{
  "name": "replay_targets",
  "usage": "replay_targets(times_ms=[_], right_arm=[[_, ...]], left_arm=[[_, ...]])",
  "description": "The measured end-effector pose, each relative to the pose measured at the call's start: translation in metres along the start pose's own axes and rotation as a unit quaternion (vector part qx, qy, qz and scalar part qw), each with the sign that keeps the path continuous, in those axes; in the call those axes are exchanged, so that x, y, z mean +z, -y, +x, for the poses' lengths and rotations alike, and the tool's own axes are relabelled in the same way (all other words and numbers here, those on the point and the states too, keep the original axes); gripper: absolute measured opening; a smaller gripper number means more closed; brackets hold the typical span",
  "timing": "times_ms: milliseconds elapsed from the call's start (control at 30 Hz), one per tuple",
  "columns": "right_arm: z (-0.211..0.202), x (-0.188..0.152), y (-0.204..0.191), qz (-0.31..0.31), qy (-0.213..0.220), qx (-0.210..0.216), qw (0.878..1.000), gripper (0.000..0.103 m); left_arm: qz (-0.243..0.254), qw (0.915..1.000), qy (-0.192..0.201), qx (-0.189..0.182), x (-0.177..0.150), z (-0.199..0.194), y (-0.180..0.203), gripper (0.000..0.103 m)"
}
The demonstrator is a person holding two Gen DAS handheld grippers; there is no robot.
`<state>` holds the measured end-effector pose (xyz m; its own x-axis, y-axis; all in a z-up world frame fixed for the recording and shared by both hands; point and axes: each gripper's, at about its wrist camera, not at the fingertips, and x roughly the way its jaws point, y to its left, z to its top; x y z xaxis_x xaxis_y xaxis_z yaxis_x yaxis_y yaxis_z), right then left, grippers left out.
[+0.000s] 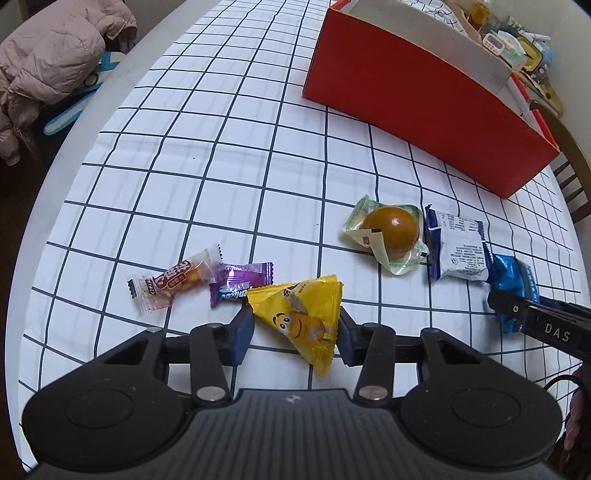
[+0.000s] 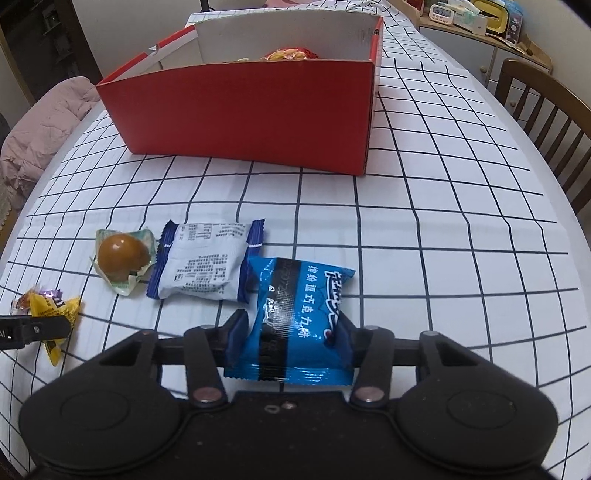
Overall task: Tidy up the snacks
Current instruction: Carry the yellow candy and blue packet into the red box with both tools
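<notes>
On the checked tablecloth (image 1: 221, 166) lies a yellow triangular candy packet (image 1: 299, 310), with my left gripper (image 1: 295, 332) shut on it, blue pads against both sides. In the right wrist view my right gripper (image 2: 290, 336) is shut on a blue biscuit packet (image 2: 295, 314) that rests on the cloth. Between the two lie a white-and-blue packet (image 2: 203, 266) and a wrapped brown egg (image 2: 122, 254). A purple candy (image 1: 236, 284) and a clear red-brown candy (image 1: 177, 280) sit just left of the yellow packet. Behind them stands the red box (image 2: 240, 107), open, with some snacks inside.
A pink jacket (image 1: 48, 62) hangs beyond the table's left edge. A wooden chair (image 2: 546, 110) stands at the right edge, and a cluttered shelf (image 2: 480, 22) is behind it. Bare cloth stretches between the snacks and the box.
</notes>
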<state>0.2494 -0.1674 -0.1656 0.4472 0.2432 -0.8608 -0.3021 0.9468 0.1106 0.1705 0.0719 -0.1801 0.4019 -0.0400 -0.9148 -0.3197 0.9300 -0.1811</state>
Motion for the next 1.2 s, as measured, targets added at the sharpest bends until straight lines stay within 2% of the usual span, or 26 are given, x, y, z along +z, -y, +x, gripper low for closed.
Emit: replay_targets(times_ms=[333, 633, 1000, 1200], right_arm=[[-0.034, -0.016, -0.007, 0.008, 0.011, 0.01, 1.0, 0.044], [-0.08, -0.019, -0.027, -0.009, 0.053, 0.018, 0.998, 0.043], [-0.128, 0.001, -0.051, -0.026, 0.102, 0.025, 0.994, 0.043], [-0.143, 0.022, -0.052, -0.025, 0.127, 0.023, 0.991, 0.043]], left_arm=[[0.024, 0.9997, 0.008, -0.006, -0.008, -0.024, 0.002, 0.045], [0.057, 0.9976, 0.032, -0.021, -0.008, -0.058, 0.009, 0.045], [0.09, 0.9915, 0.077, -0.055, 0.017, -0.106, 0.025, 0.045], [0.111, 0.9865, 0.105, -0.058, 0.039, -0.128, 0.038, 0.045]])
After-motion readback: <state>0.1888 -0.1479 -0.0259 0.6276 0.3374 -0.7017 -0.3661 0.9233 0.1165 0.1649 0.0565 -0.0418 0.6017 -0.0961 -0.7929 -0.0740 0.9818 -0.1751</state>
